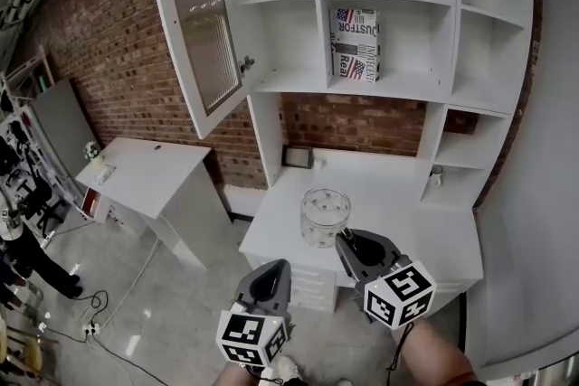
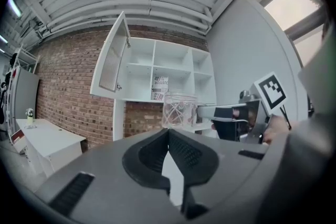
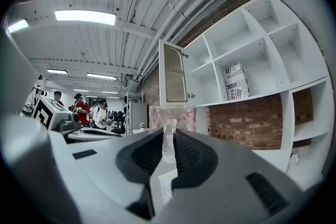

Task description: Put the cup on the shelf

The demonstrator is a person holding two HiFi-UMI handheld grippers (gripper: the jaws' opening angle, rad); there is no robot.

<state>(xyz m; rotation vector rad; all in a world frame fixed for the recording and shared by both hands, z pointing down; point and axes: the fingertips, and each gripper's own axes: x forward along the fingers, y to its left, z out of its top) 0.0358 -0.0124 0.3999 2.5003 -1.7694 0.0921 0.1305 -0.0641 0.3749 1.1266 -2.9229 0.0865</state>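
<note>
Head view: right gripper holds the clear glass cup above the white desk, below the shelf unit.
Left gripper view: left gripper jaws together, nothing between them.
Right gripper view: jaws clamped on the cup.

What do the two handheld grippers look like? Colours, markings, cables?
Left gripper and right gripper match: grey moulded bodies, black ribbed pads lining the jaws, and a white cube with black square markers at each rear. A thin dark cable hangs under the right one.
</note>
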